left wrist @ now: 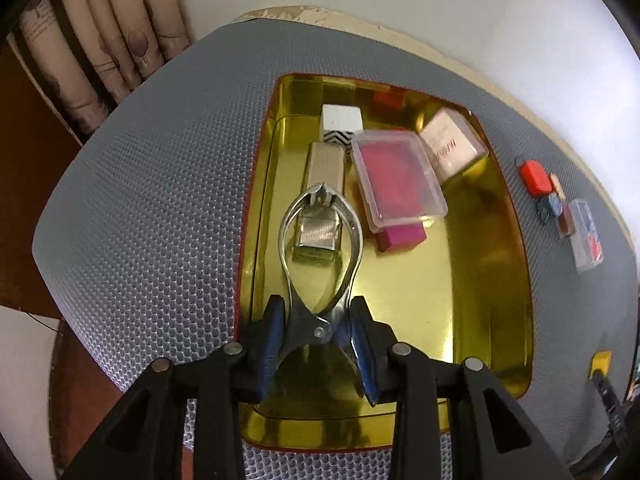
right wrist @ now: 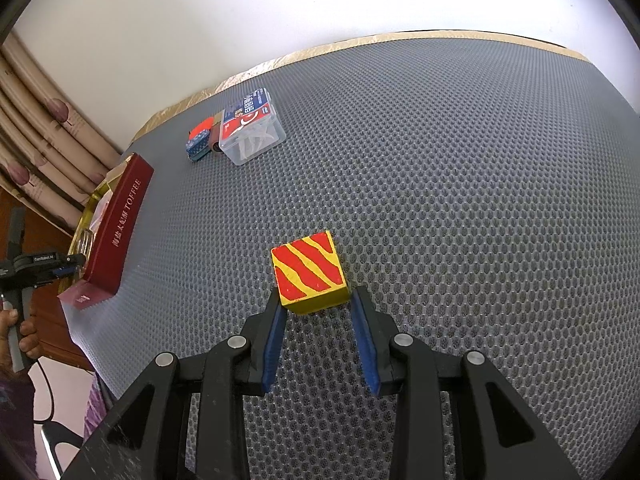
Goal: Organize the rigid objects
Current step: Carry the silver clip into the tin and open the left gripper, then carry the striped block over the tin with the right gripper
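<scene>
Clamped between the blue pads of the left gripper (left wrist: 318,334) at lower centre, shiny steel nail nippers (left wrist: 320,248) are held over the gold-lined toffee tin (left wrist: 516,280), long axis running up the frame, tips pointing away. Around the red-and-yellow striped wooden cube (right wrist: 309,273), on the grey mesh mat (right wrist: 460,200), the right gripper (right wrist: 318,316) is set, contact uncertain. At left, "TOFFEE" is read on the tin's maroon wall.

Home room: patterned curtains (left wrist: 100,40), mat-covered table (right wrist: 440,160)
</scene>
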Demonstrator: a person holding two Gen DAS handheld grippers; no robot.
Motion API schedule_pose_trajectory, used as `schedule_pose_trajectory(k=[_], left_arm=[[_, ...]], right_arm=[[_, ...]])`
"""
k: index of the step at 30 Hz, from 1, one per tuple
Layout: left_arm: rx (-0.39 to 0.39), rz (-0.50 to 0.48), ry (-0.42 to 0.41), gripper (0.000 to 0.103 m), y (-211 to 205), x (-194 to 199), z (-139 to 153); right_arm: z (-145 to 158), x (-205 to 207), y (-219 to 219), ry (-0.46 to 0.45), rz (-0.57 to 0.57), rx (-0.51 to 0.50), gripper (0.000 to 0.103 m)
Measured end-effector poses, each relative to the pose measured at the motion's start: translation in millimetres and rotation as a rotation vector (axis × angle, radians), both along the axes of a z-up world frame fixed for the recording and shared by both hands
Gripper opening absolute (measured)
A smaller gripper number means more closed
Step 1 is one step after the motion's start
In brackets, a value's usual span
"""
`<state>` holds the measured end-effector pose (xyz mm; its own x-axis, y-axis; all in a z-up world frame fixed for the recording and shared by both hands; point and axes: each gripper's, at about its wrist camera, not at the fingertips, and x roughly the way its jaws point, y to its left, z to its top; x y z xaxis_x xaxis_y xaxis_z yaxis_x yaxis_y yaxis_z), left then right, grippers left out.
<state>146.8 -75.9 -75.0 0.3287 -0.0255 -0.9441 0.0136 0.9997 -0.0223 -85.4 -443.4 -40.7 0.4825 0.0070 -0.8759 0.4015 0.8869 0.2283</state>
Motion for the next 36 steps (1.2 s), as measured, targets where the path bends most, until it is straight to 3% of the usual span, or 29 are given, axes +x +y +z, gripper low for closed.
schedule_pose_trajectory(k=[5, 13, 17, 23, 29, 31, 32, 34, 36], left_arm=[[0.042, -0.016, -0.035, 0.035, -5, -10, 5], [0.01, 0.069, -0.299, 0.039, 18, -66, 46], [0.003, 0.12, -0.351, 0.04, 40, -92, 50], [-0.024, 0.178, -0.337, 0.04, 78, -112, 43], [-0.138, 0.226, -0.297, 0.04, 102, -114, 31], [-0.144, 0.22, -0.298, 0.04, 102, -114, 32], [-0.15, 0.214, -0.305, 0.04, 102, -115, 34], [-0.156, 0.205, -0.321, 0.04, 101, -118, 37], [-0.161, 0.196, -0.324, 0.04, 99, -118, 39]], right_arm=[[0, 1, 1, 0.004, 0.001, -0.011, 0.032], [-1, 6, 9, 0.015, -0.008, -0.046, 0.032], [-2, 6, 13, 0.024, -0.015, -0.051, 0.033], [0, 4, 19, 0.038, -0.04, -0.043, 0.031], [9, 12, 41, 0.065, -0.016, -0.083, 0.03], [5, 11, 40, 0.084, -0.023, -0.055, 0.03], [7, 6, 39, 0.077, -0.045, -0.062, 0.031], [13, -2, 39, 0.057, -0.061, -0.092, 0.044], [18, -5, 39, 0.054, -0.053, -0.132, 0.069]])
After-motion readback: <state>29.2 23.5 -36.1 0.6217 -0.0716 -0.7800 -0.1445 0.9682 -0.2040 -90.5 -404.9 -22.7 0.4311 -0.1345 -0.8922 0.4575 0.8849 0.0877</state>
